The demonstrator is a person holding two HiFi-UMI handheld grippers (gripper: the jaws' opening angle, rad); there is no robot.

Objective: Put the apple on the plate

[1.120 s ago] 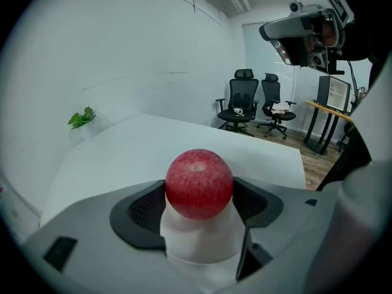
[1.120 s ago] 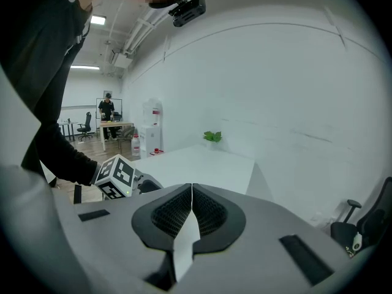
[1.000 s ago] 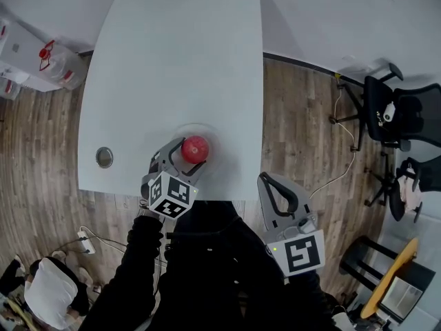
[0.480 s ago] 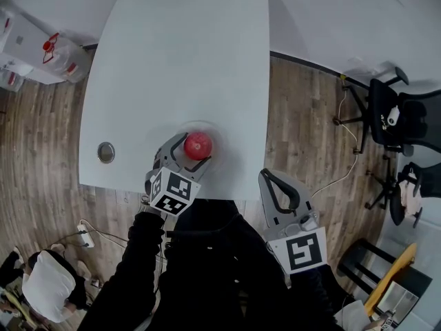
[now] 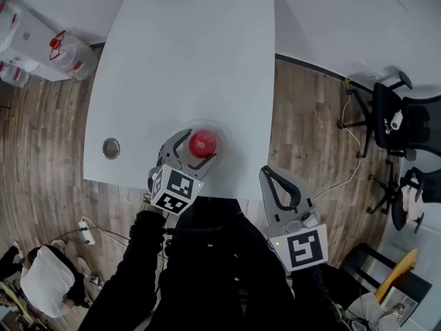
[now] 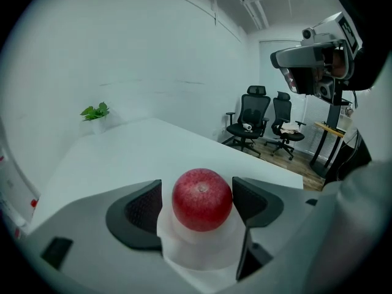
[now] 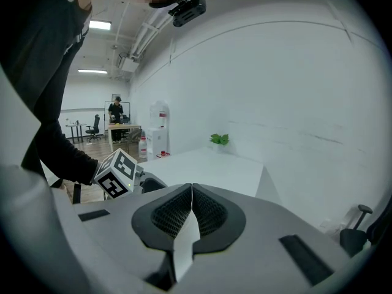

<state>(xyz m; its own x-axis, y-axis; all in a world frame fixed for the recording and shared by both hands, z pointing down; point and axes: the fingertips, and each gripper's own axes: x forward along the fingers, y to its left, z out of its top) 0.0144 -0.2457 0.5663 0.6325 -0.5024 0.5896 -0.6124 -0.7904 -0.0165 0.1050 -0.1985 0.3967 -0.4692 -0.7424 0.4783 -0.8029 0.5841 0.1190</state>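
Note:
A red apple (image 5: 202,143) (image 6: 202,199) rests on a small white plate (image 5: 219,131) (image 6: 202,256) near the front edge of the white table (image 5: 193,47). My left gripper (image 5: 198,145) (image 6: 197,202) is open around the apple. In the left gripper view a gap shows beside the left pad, while the right pad is at the apple's side. My right gripper (image 5: 274,176) (image 7: 192,192) hangs off the table's front right corner, shut with nothing between its pads.
A round cable hole (image 5: 111,147) sits in the table at the left. Water jugs (image 5: 65,52) stand on the floor at the far left, office chairs (image 5: 406,116) at the right. A person (image 5: 45,285) crouches at the bottom left. A small plant (image 6: 95,111) stands at the table's far end.
The left jaws have spread apart a little around the apple, which stays on the plate. The right gripper has stayed where it was.

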